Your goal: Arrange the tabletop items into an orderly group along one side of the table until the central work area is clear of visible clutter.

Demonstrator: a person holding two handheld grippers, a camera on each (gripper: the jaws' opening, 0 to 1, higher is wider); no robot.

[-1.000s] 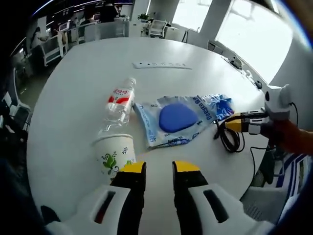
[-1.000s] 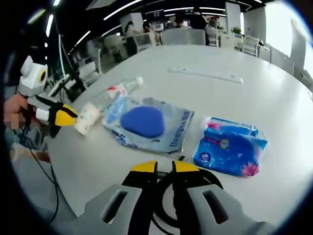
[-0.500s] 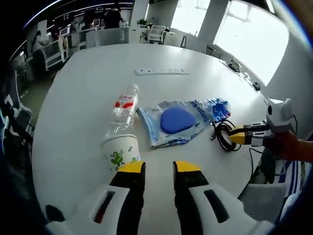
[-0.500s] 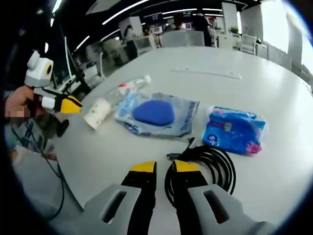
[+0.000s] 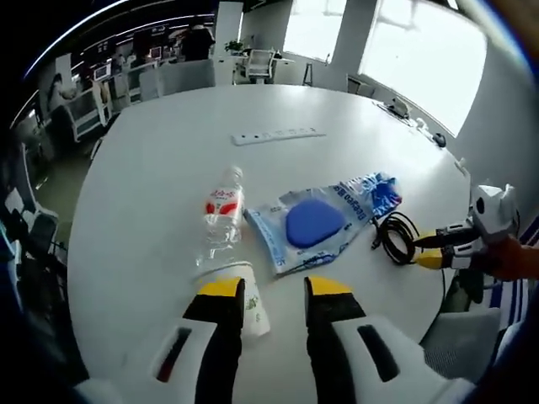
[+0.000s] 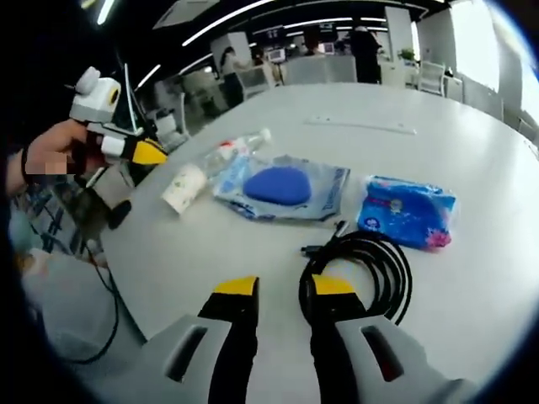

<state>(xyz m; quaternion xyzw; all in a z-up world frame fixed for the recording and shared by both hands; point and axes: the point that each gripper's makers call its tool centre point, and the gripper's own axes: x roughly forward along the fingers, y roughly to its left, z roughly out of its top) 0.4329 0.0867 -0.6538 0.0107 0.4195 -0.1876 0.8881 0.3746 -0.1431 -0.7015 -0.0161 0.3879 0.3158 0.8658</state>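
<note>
On the round white table [image 5: 152, 168] lie a clear water bottle [image 5: 221, 215], a paper cup [image 5: 250, 296] on its side, a clear bag holding a blue pad [image 5: 316, 223], a coiled black cable [image 5: 394, 238] and a blue tissue pack [image 6: 404, 212]. My left gripper [image 5: 274, 290] is open just over the cup, which lies by its left jaw. In the right gripper view, my right gripper [image 6: 284, 288] is open, with the cable [image 6: 366, 265] just beyond its right jaw. The cup [image 6: 185, 187], bottle [image 6: 232, 150] and bag [image 6: 282, 187] lie farther off, with the left gripper [image 6: 139, 151] above the table edge.
A white power strip [image 5: 276, 135] lies across the far middle of the table. The right gripper [image 5: 438, 252] and a hand sit at the table's right edge in the left gripper view. Office chairs and desks ring the table beyond its edge.
Both grippers' jaws stand wider apart than before. The right gripper has drawn back, leaving the cable lying on the table. The left view has closed in on the cup.
</note>
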